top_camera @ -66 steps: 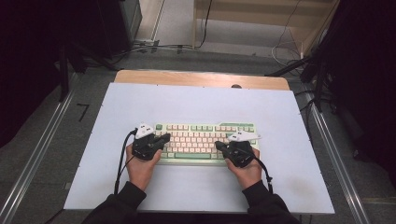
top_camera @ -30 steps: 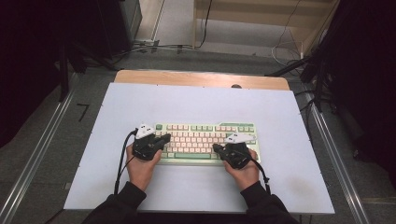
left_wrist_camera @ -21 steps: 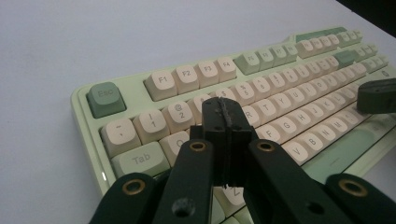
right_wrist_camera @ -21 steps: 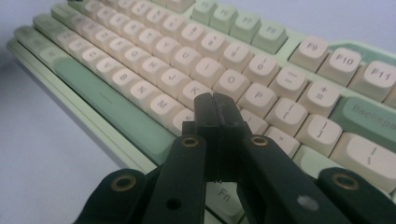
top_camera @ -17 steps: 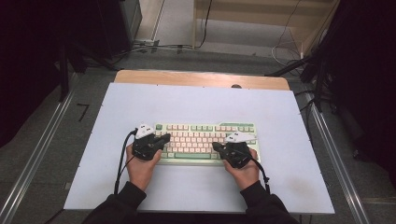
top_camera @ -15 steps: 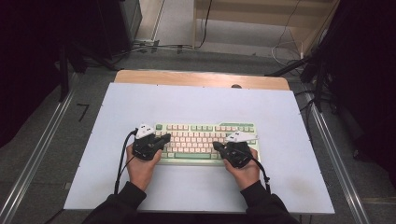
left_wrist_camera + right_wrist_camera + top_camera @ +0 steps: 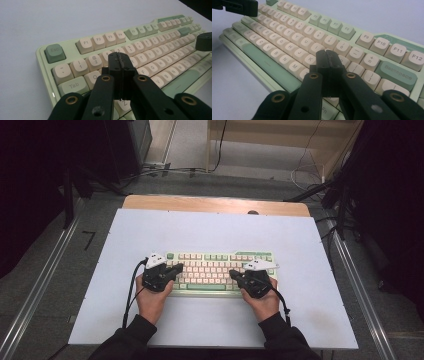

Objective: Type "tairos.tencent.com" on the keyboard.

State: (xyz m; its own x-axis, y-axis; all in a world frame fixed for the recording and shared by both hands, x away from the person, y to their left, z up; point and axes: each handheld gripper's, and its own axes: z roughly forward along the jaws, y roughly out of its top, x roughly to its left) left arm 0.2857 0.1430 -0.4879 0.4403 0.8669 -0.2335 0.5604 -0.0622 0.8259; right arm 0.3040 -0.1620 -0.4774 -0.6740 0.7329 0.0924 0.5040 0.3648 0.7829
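Shifting slightly leftward, right claw (image 7: 234, 273) hovers closed over keyboard (image 7: 220, 256).

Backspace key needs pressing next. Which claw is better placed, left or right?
Right. The right claw, jaws shut, hovers over the keyboard's right half, with Backspace close beside it. The left claw sits near Tab, at the far end.

White table (image 7: 150, 320) with a wood strip exposed along its far edge. One green-and-cream keyboard (image 7: 210, 270) is laid flat on it, directly under the closed fingertips (image 7: 119, 65), extended beyond them on both sides.
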